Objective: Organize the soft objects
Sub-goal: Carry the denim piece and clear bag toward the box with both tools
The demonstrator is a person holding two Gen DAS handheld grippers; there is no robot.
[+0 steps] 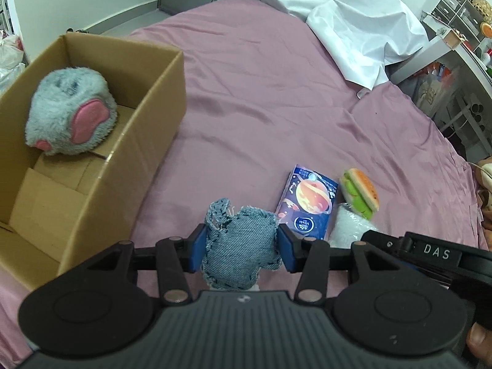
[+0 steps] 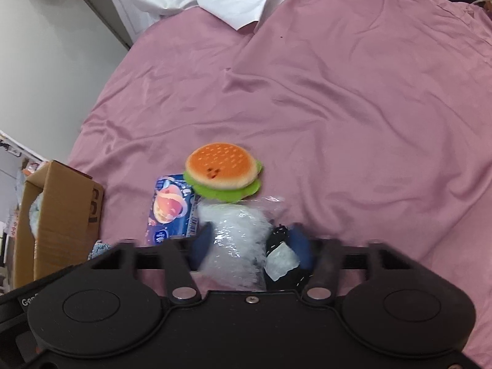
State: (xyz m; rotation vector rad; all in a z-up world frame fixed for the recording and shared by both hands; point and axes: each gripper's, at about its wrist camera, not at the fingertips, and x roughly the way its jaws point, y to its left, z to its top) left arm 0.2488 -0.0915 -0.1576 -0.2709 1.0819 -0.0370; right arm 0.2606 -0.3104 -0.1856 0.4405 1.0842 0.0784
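Note:
My left gripper is shut on a frayed blue denim piece, held above the pink bed sheet just right of an open cardboard box. A grey-and-pink plush lies in the box. My right gripper is closed around a clear plastic bag of white stuff, with a dark fabric piece with a white label against its right finger. A plush hamburger and a blue tissue pack with a planet print lie just beyond it; both also show in the left wrist view, the hamburger and the pack.
A crumpled white sheet lies at the far end of the bed. Shelves and clutter stand beyond the bed's right side. The box corner shows at the left of the right wrist view.

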